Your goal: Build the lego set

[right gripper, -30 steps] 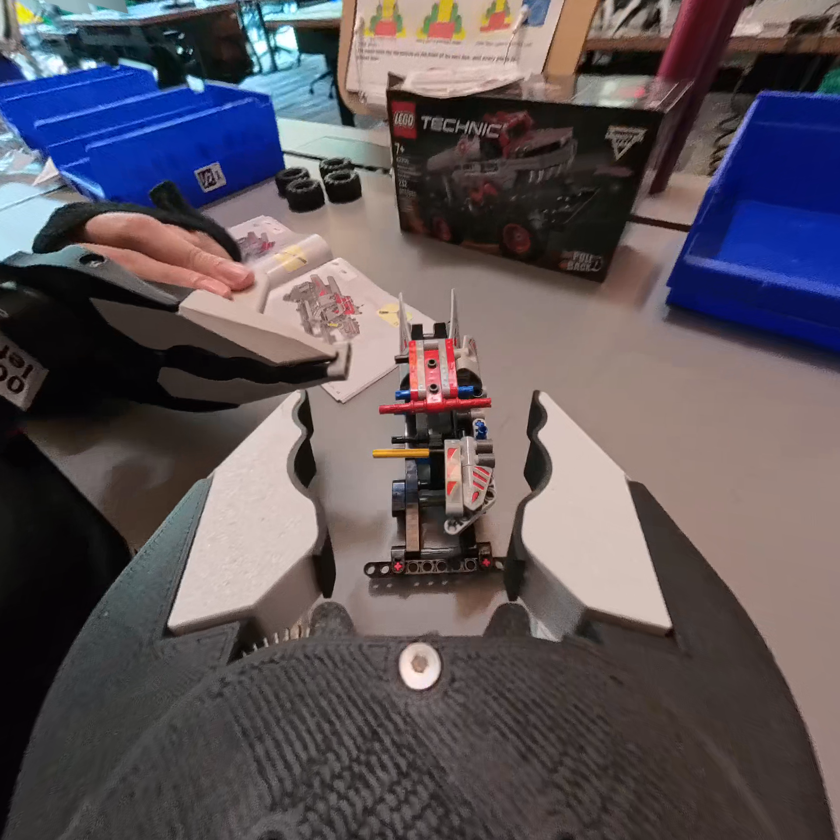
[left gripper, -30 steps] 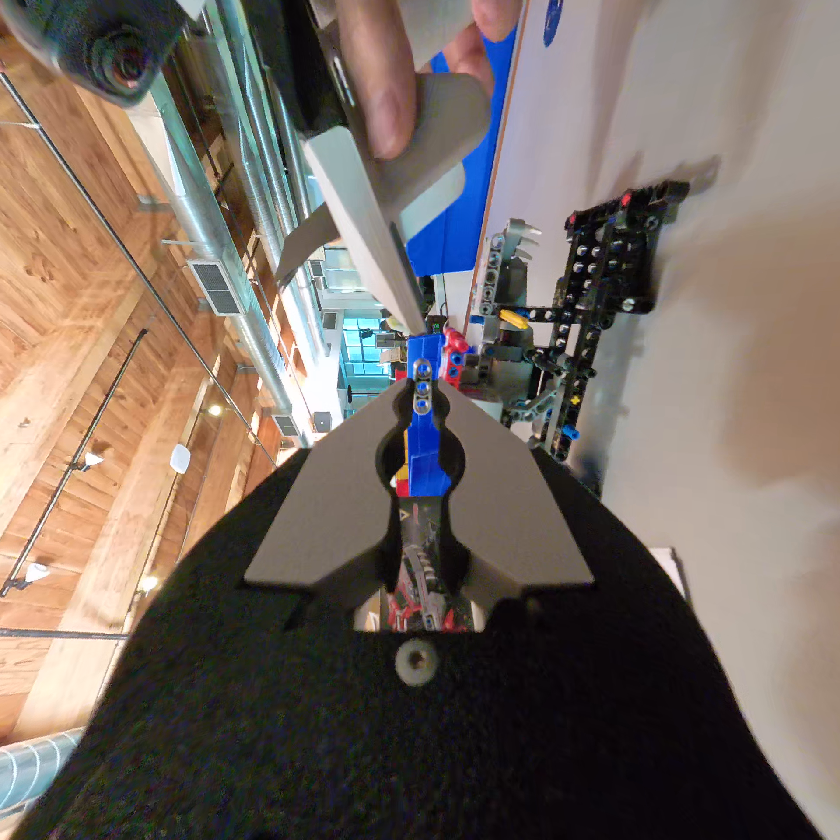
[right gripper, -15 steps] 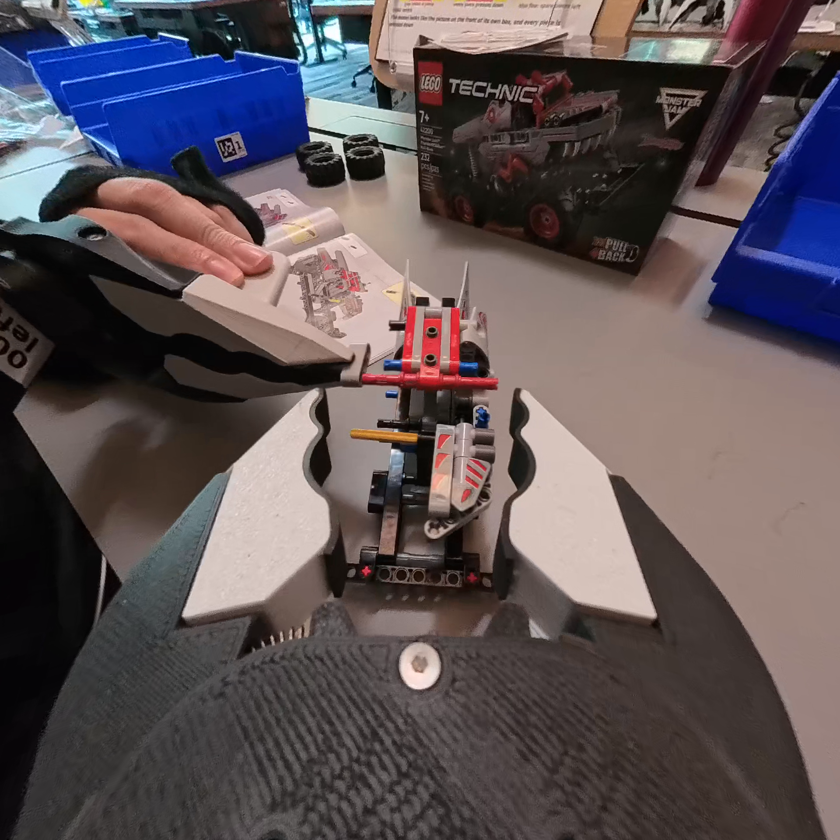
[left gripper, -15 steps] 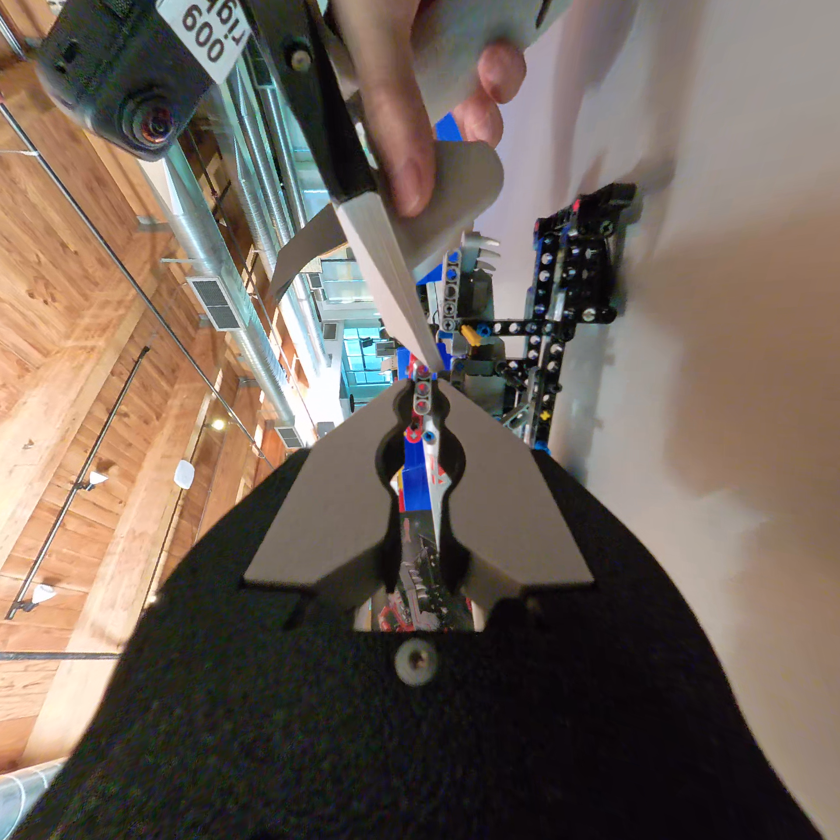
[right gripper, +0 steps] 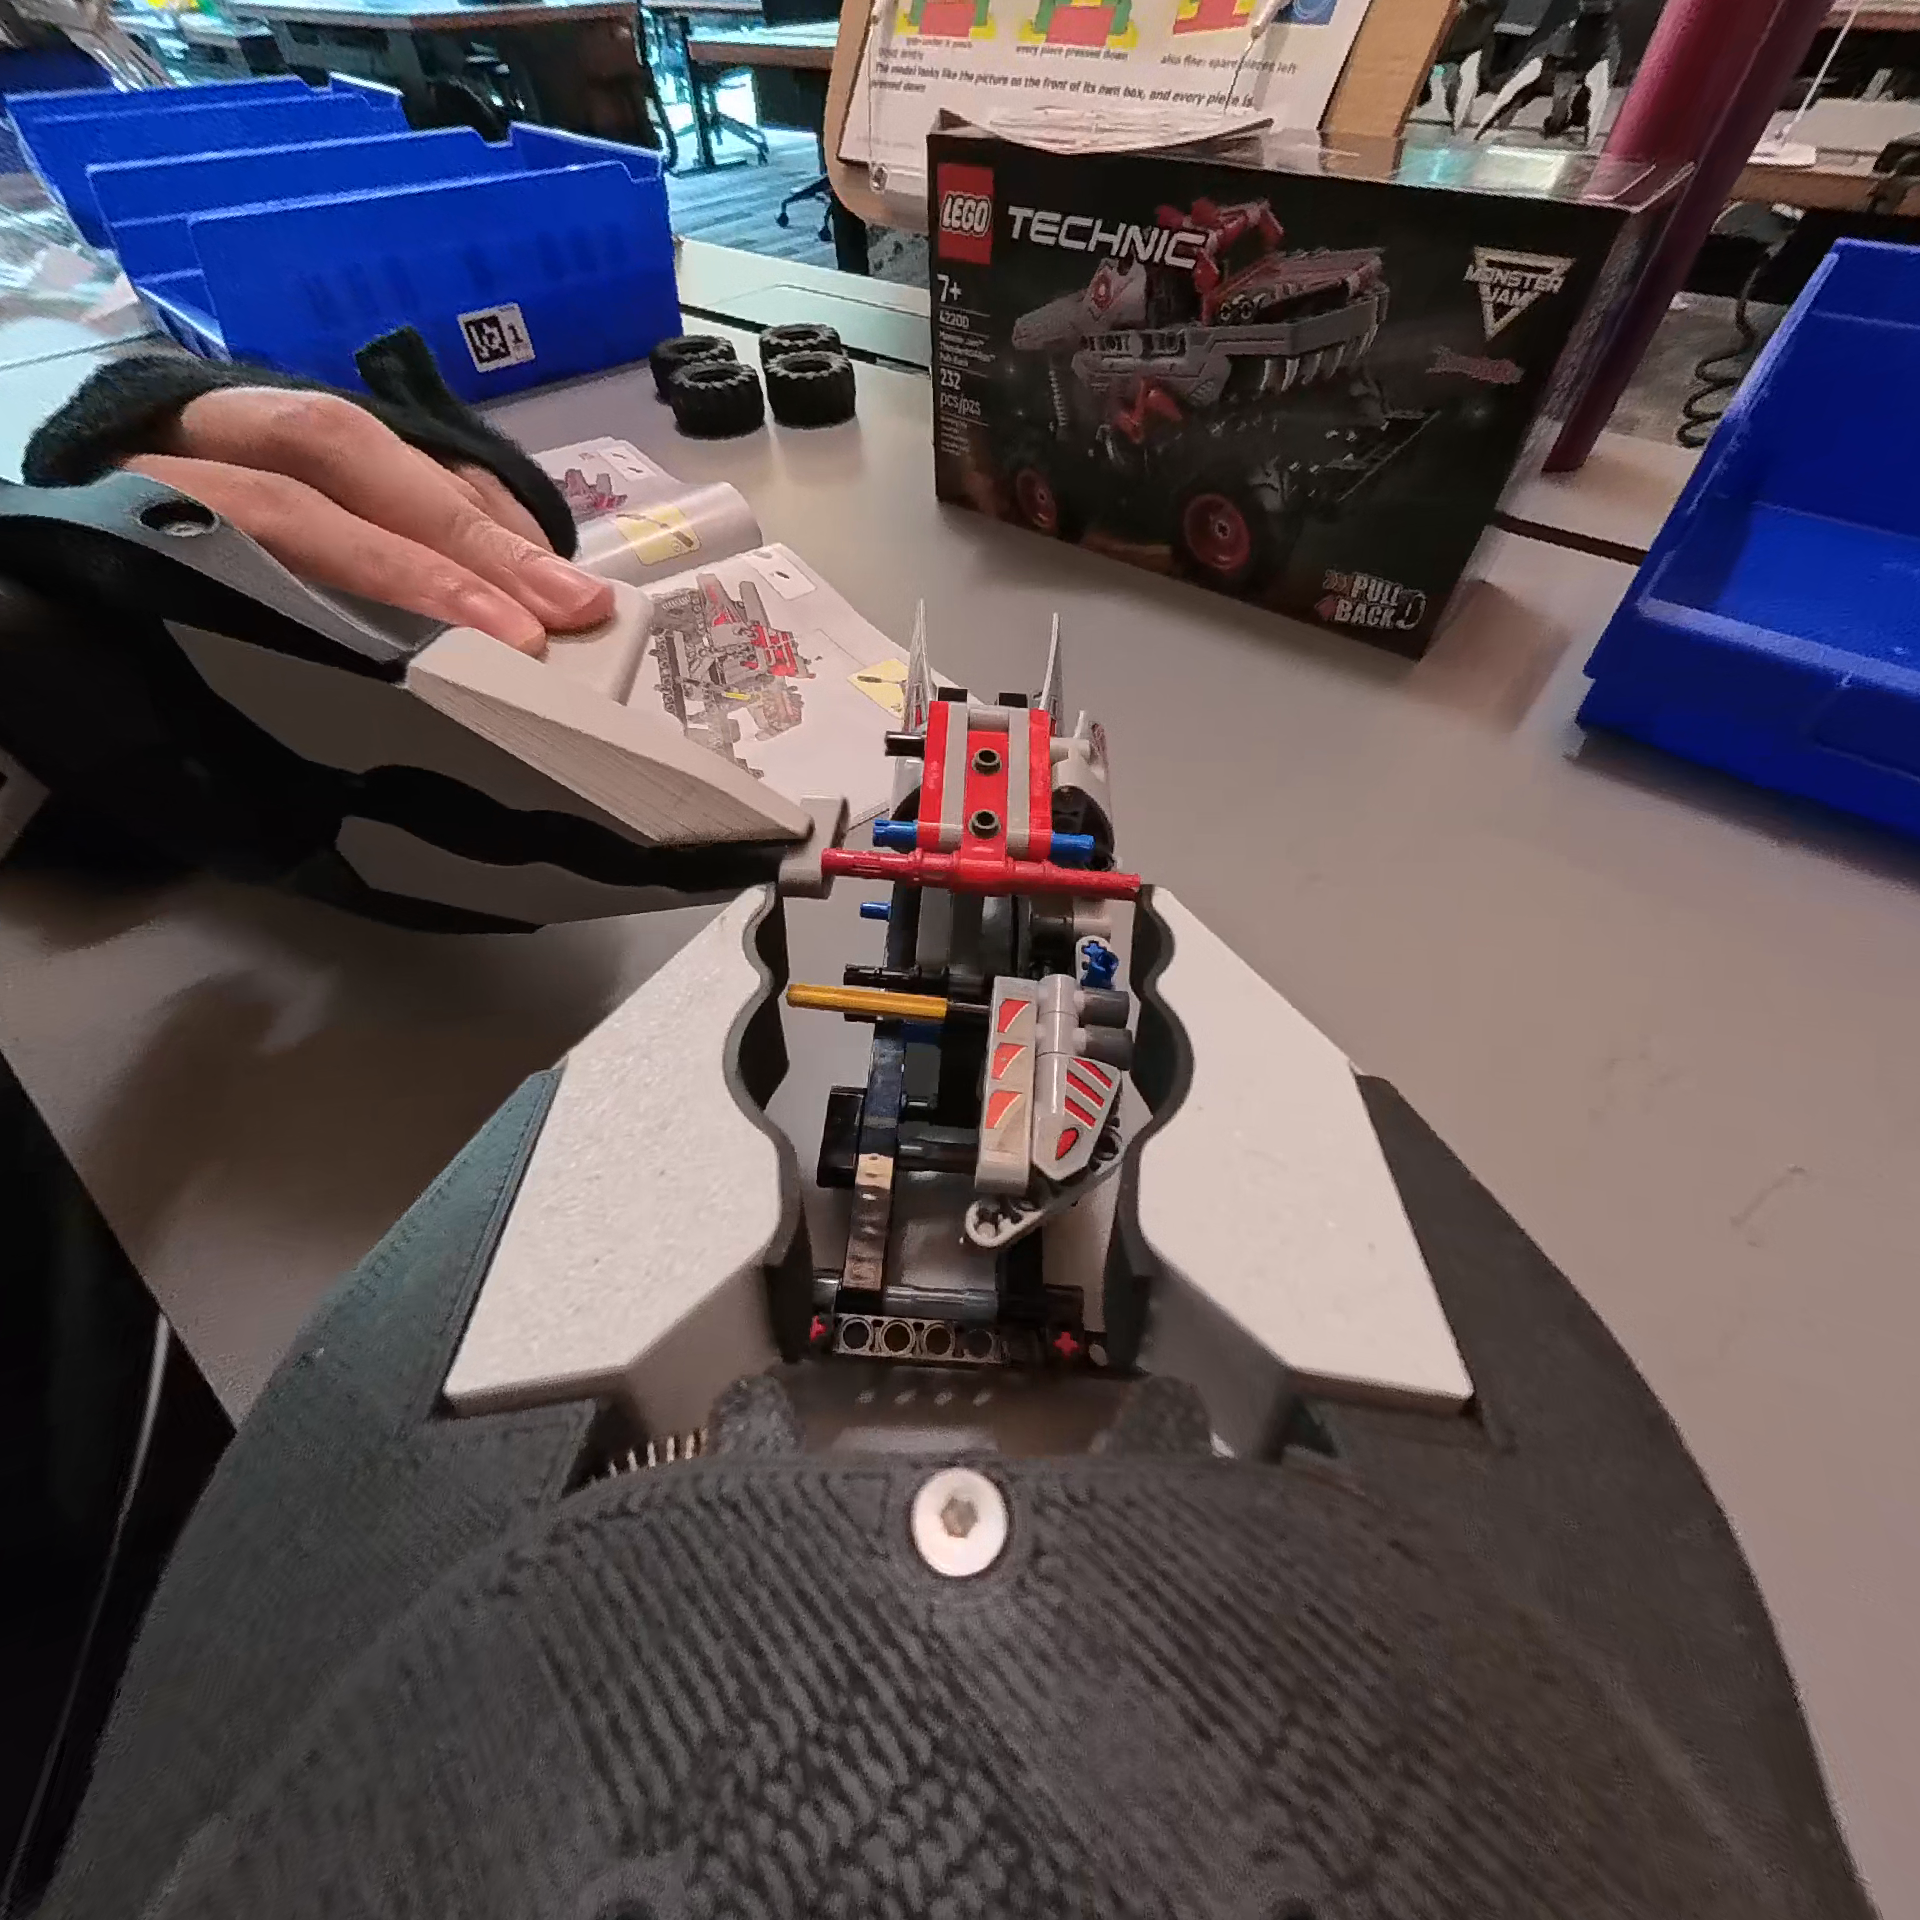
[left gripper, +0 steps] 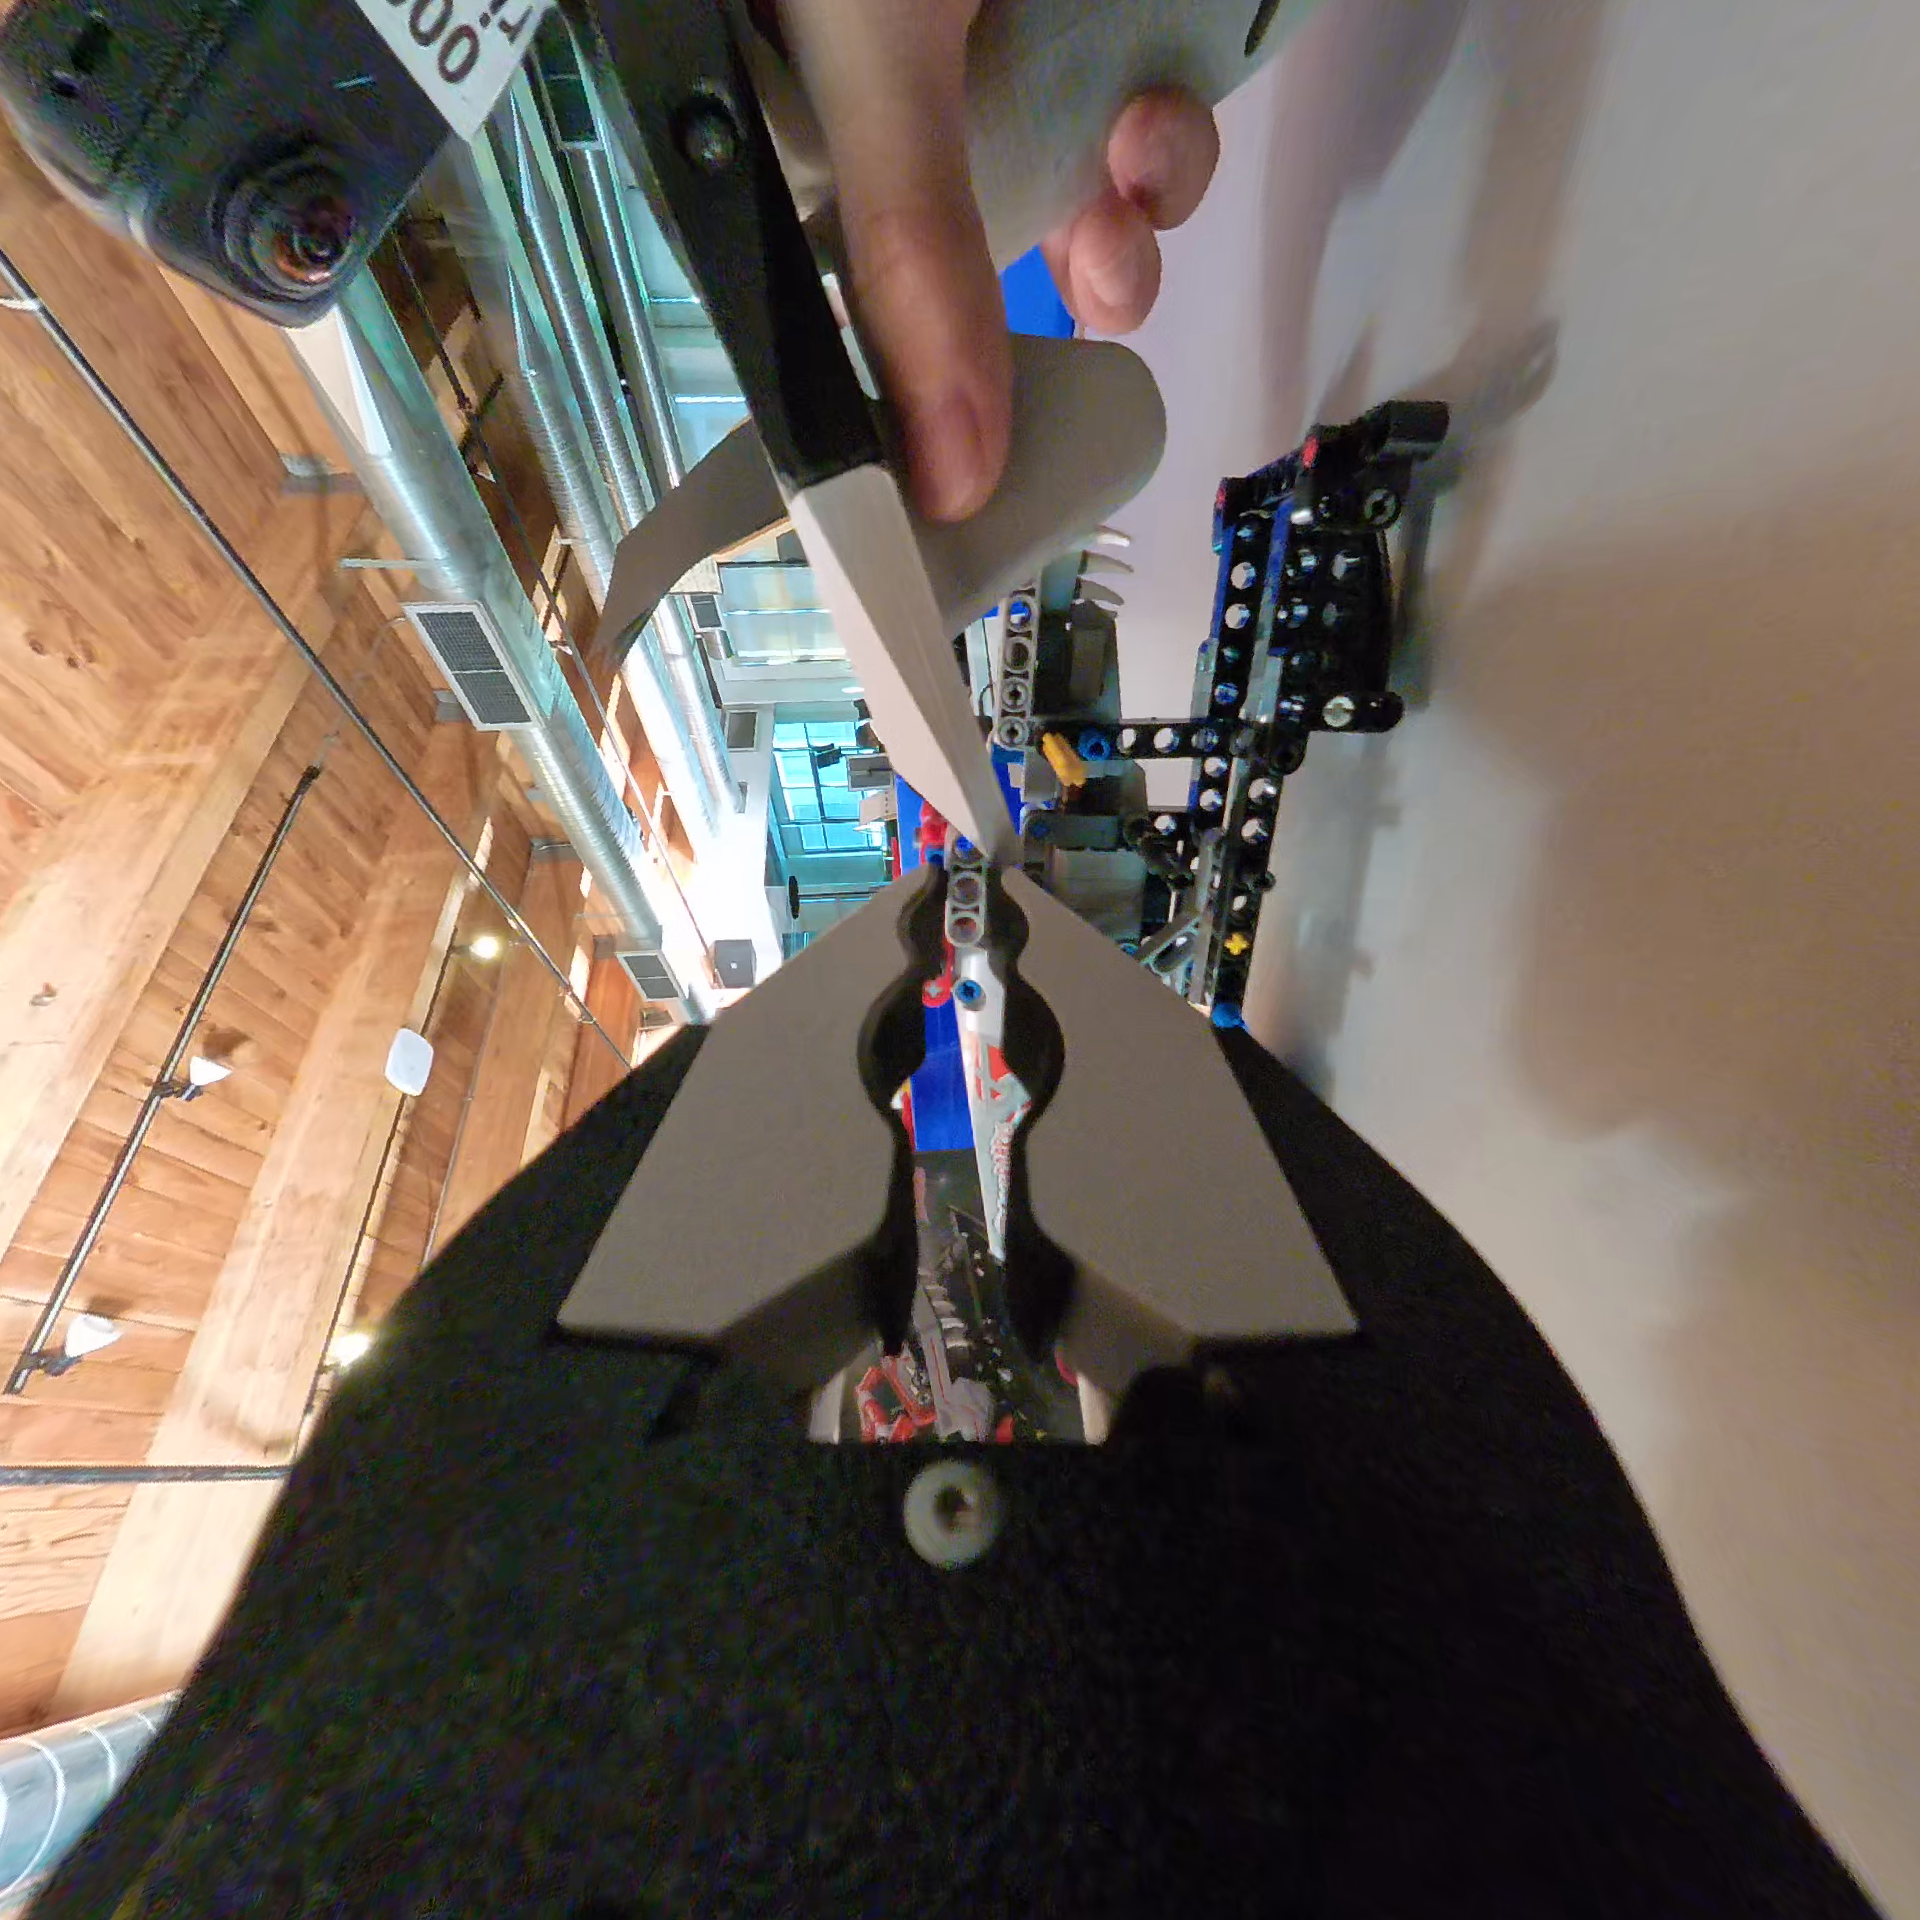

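Note:
The part-built Lego truck (right gripper: 977, 1039) stands on the grey table (right gripper: 1455, 987); it is black, grey and red, with a red cross axle on top. My right gripper (right gripper: 956, 904) straddles it, and both fingers press its sides and rear beam. My left gripper (left gripper: 966, 883) is shut on a thin grey panel with red stripes (left gripper: 992, 1049). In the right wrist view the left gripper (right gripper: 805, 852) comes in from the left, with its piece's tip at the left end of the red axle (right gripper: 977, 883). The truck also shows in the left wrist view (left gripper: 1247, 727).
The Lego set box (right gripper: 1247, 364) stands behind the truck. Several black tyres (right gripper: 758, 379) lie to its left. The open instruction booklet (right gripper: 748, 644) lies left of the truck. Blue bins stand at the back left (right gripper: 416, 270) and at the right (right gripper: 1787, 582).
My right gripper has moved forward over the truck and its fingers have closed in against its sides. My left gripper has brought its panel to the left end of the red axle.

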### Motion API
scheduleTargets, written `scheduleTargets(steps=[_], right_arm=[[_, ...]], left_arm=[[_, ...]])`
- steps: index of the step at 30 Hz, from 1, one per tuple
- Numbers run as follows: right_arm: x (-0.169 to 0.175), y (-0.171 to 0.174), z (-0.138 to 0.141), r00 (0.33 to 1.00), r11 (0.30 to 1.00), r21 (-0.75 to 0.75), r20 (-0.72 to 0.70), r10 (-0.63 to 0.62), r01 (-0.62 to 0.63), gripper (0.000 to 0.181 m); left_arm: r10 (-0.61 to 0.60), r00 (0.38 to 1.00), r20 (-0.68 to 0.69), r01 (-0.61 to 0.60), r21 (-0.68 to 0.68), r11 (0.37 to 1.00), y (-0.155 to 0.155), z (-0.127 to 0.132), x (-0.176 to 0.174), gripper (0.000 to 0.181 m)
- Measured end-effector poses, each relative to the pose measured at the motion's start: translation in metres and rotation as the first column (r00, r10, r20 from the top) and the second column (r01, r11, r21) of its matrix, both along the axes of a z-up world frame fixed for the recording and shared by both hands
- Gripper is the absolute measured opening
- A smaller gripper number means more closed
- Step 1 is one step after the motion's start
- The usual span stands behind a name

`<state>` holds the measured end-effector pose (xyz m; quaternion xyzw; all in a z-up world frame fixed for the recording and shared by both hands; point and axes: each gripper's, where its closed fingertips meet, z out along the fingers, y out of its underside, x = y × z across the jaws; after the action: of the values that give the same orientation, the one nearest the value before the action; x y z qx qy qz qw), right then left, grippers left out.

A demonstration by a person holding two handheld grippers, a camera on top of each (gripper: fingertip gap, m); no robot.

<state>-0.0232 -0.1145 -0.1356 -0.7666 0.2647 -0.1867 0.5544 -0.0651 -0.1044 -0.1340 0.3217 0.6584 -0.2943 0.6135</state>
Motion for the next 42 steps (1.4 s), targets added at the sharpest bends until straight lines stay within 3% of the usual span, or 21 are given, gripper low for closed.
scheduleTargets(steps=[17, 24, 42], right_arm=[[0.0050, -0.0018, 0.0026, 1.000, 0.999, 0.052, -0.028, -0.013, 0.015, 0.074], [0.0027, 0.0000, 0.0067, 1.000, 0.998, 0.066, -0.018, -0.003, 0.004, 0.066], [-0.0016, -0.0004, 0.0099, 0.997, 0.999, -0.039, 0.066, -0.027, 0.029, 0.064]], left_arm=[[0.043, 0.999, -0.024, -0.042, 0.033, 0.999, 0.0028, 0.0008, 0.0018, 0.004], [0.052, 0.998, -0.037, -0.050, 0.036, 0.998, 0.0041, 0.0034, 0.0021, 0.004], [0.068, 0.998, -0.016, -0.067, 0.059, 0.996, 0.0060, 0.0037, 0.0014, 0.004]])
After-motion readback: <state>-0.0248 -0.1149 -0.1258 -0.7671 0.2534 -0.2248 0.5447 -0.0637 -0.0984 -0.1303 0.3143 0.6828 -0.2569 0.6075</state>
